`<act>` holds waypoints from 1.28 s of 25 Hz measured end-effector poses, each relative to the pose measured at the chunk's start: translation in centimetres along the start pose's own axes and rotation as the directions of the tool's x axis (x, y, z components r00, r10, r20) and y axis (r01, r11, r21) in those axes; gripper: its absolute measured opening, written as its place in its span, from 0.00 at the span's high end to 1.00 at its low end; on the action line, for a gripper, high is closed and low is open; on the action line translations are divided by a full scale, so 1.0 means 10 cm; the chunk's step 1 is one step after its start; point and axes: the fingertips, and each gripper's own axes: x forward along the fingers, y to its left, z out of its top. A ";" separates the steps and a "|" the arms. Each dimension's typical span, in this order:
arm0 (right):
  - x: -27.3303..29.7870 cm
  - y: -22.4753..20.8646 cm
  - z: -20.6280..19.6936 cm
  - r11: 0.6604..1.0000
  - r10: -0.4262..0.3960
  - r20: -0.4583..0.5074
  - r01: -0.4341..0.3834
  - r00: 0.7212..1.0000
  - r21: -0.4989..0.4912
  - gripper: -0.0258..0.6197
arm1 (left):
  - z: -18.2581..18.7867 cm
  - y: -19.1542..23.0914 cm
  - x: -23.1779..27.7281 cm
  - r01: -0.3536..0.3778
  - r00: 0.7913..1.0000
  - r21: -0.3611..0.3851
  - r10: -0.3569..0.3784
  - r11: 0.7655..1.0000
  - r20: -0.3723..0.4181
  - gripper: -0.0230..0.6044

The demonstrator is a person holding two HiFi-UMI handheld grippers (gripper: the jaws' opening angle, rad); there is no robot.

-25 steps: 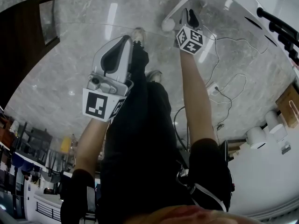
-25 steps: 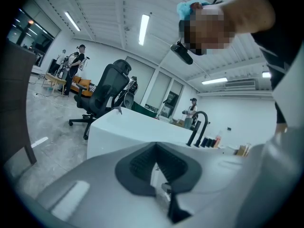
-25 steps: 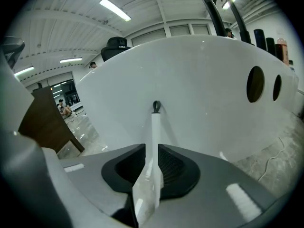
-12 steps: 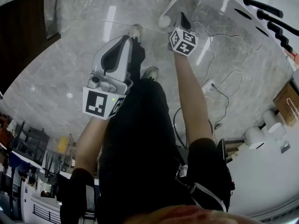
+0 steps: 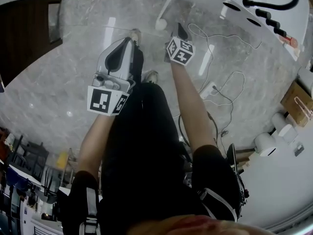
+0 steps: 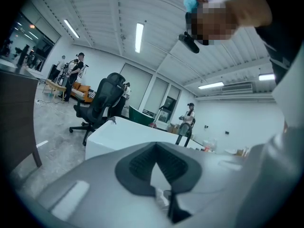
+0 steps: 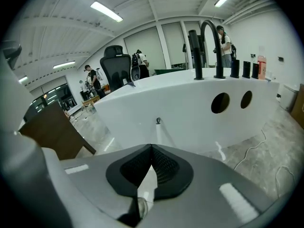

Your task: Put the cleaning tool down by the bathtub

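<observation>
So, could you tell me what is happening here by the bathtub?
A person holds a gripper in each hand. The white long-handled cleaning tool is already set down, leaning against the bathtub with its head on the floor. The right gripper, just short of it, is shut and empty; the left gripper is shut on nothing too.

Lab/office mock-up, not a home bathroom: freestanding bathtub (image 7: 180,103) with black faucet (image 7: 209,37) at 1 o'clock, office chair (image 7: 116,63) at 11, ceiling strip lights (image 7: 106,11), power strip (image 5: 208,88) on marble floor (image 5: 58,82).
</observation>
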 end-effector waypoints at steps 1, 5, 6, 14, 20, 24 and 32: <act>-0.12 -0.03 0.04 1.000 -0.003 0.003 0.003 1.000 0.012 0.96 | 0.04 -0.08 -0.03 0.002 1.000 -0.001 -0.002 1.000 0.003 0.95; -0.59 -0.09 0.18 0.999 0.000 0.012 0.000 1.000 0.045 0.96 | 0.23 -0.45 -0.15 0.021 1.000 0.007 -0.021 1.000 0.014 0.95; -0.71 -0.10 0.22 0.999 0.004 0.017 -0.005 1.000 0.045 0.96 | 0.28 -0.54 -0.18 0.025 1.000 0.011 -0.025 1.000 0.017 0.95; -1.65 -0.11 0.60 0.999 0.050 0.062 -0.051 0.997 0.018 0.96 | 0.66 -1.22 -0.51 0.022 0.999 0.019 -0.023 1.000 0.043 0.95; -2.51 -0.11 0.91 0.995 0.085 0.134 -0.090 0.987 0.031 0.96 | 0.87 -1.78 -0.94 0.024 0.998 0.046 -0.026 0.999 0.057 0.95; -3.02 -0.04 1.03 0.993 0.109 0.160 -0.113 0.981 0.020 0.96 | 1.01 -2.04 -1.24 0.006 0.998 0.060 -0.010 0.998 0.059 0.95; -3.94 0.14 1.32 0.987 0.147 0.240 -0.157 0.960 0.024 0.96 | 1.26 -2.39 -1.72 0.022 0.999 0.073 -0.026 0.997 0.043 0.95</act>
